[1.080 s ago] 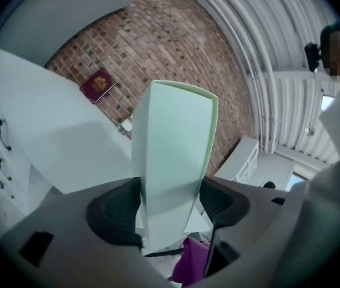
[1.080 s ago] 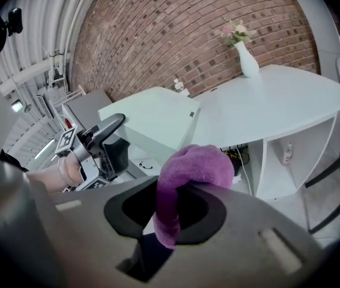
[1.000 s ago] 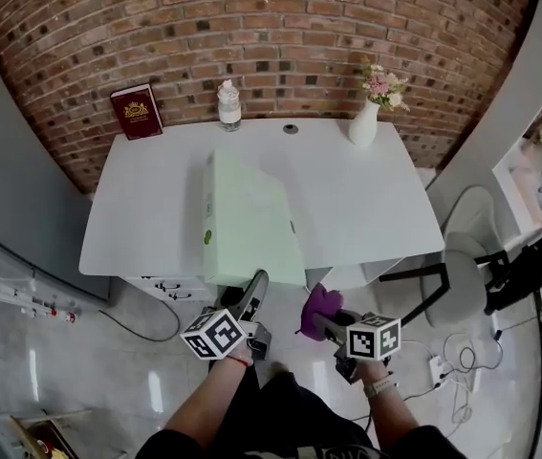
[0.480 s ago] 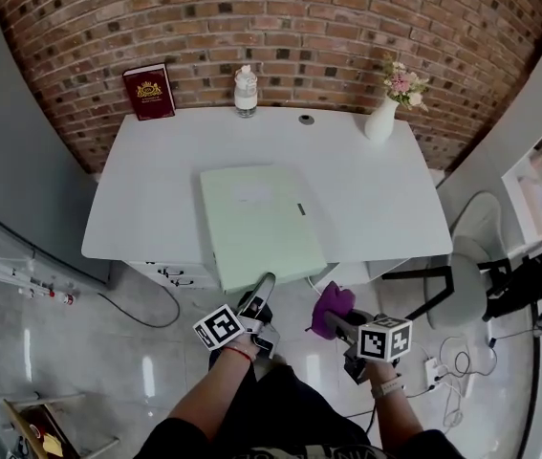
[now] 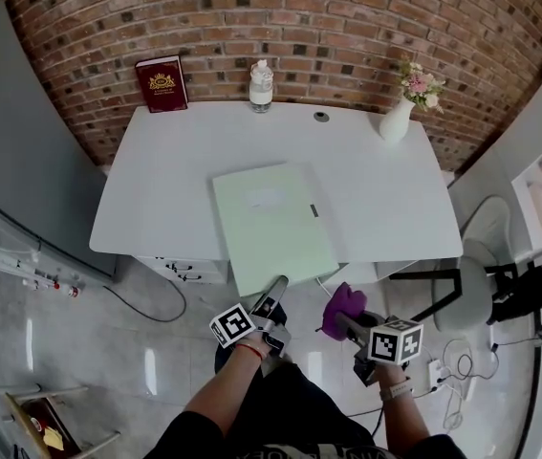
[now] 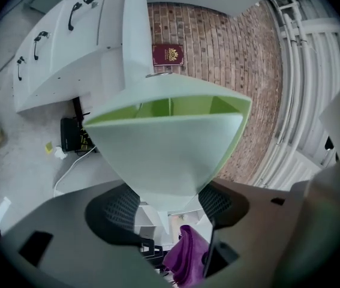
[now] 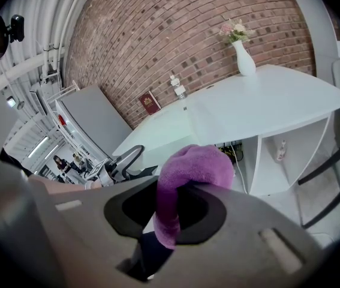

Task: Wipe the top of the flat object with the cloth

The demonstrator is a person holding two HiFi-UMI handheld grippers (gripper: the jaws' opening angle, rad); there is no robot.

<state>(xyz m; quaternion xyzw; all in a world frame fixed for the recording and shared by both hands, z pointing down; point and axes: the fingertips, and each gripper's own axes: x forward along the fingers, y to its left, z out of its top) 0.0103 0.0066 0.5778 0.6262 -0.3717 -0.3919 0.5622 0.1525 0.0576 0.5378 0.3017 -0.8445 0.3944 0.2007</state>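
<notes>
A flat pale green box file (image 5: 272,223) lies on the white desk (image 5: 156,189), its near end hanging over the front edge. My left gripper (image 5: 275,292) is at that near end, below the desk edge. In the left gripper view the file's corner (image 6: 164,155) sits between the jaws of the left gripper (image 6: 167,212), and both pads bear on it. My right gripper (image 5: 349,321) hangs to the right, off the desk, shut on a purple cloth (image 5: 342,306). The cloth (image 7: 184,170) bulges out over the right gripper's (image 7: 175,206) jaws.
At the desk's back edge stand a red book (image 5: 162,84), a bottle (image 5: 261,86) and a white vase with flowers (image 5: 400,115). A drawer unit (image 5: 189,271) sits under the desk at the left. A chair (image 5: 466,290) stands at the right.
The box file, tilted up on its long edge a second ago, now lies flat on the desk. My left gripper came down with it. The right gripper and cloth stayed put.
</notes>
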